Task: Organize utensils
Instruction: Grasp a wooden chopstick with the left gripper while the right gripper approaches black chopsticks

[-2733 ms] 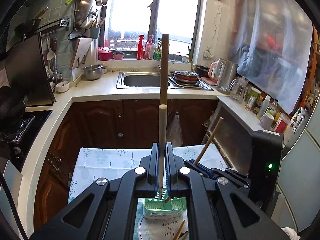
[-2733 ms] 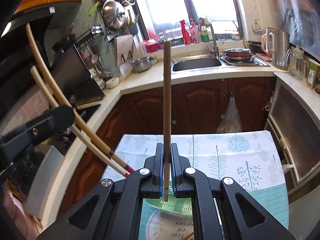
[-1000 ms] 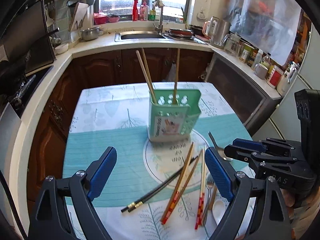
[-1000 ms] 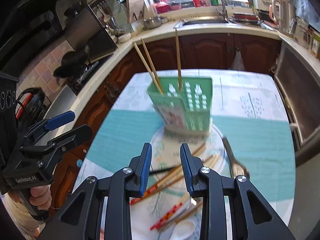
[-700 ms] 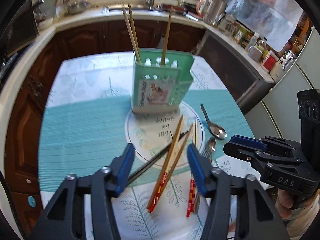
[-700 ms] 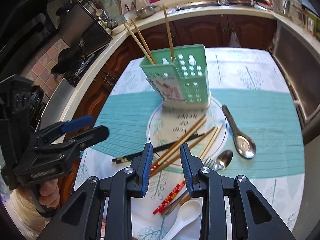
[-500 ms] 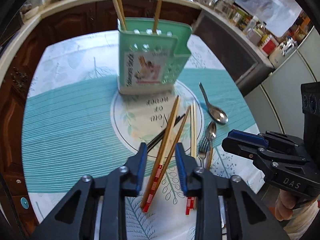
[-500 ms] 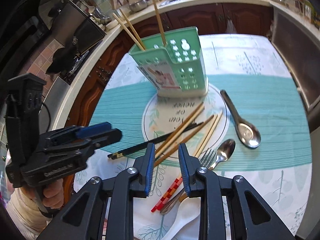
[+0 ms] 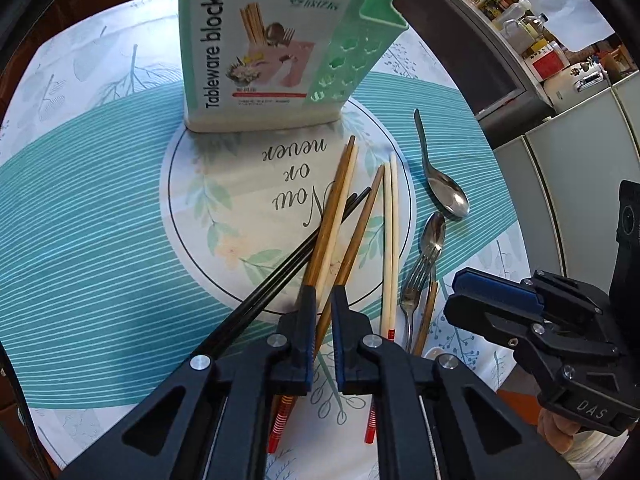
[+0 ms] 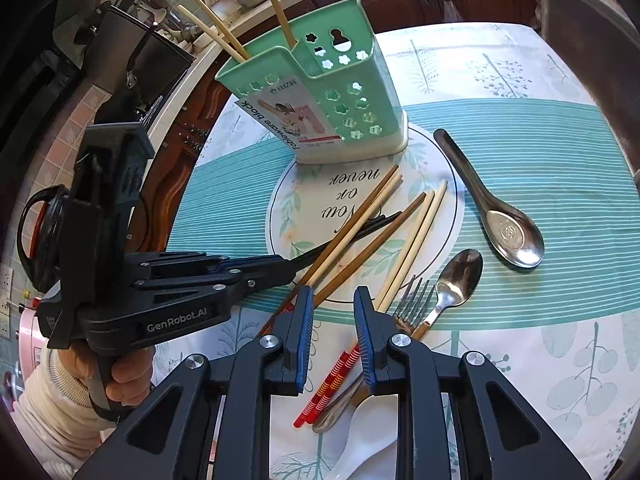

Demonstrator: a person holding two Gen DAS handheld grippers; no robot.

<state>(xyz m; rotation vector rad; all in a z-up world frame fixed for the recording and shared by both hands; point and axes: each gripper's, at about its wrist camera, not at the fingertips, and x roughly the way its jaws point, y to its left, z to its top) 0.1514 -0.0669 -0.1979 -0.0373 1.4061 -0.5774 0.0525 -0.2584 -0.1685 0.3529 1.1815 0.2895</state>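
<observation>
A green tableware holder [image 9: 260,60] [image 10: 344,100] stands on the round table with three chopsticks [image 10: 216,24] upright in it. In front of it lie loose chopsticks: a black pair [image 9: 280,276], a pale pair [image 9: 390,240] and crossed wooden ones [image 9: 340,200]. My left gripper [image 9: 324,294] [image 10: 294,268] points steeply down and is shut on one wooden chopstick with a red-striped end. My right gripper [image 10: 333,294] [image 9: 454,300] hovers over the red-striped chopstick ends [image 10: 332,372]. Its jaws are narrowly apart and touch nothing.
To the right lie a large metal spoon [image 10: 512,236], a small spoon [image 10: 460,272] and a fork [image 10: 412,300]. A white ceramic spoon [image 10: 368,452] sits under my right gripper. A hand [image 10: 124,376] holds the left gripper. Dark cabinets and a counter ring the table.
Both grippers dropped from above the holder to the loose chopsticks. The left jaws went from wide open to shut on a chopstick. The right jaws narrowed a little.
</observation>
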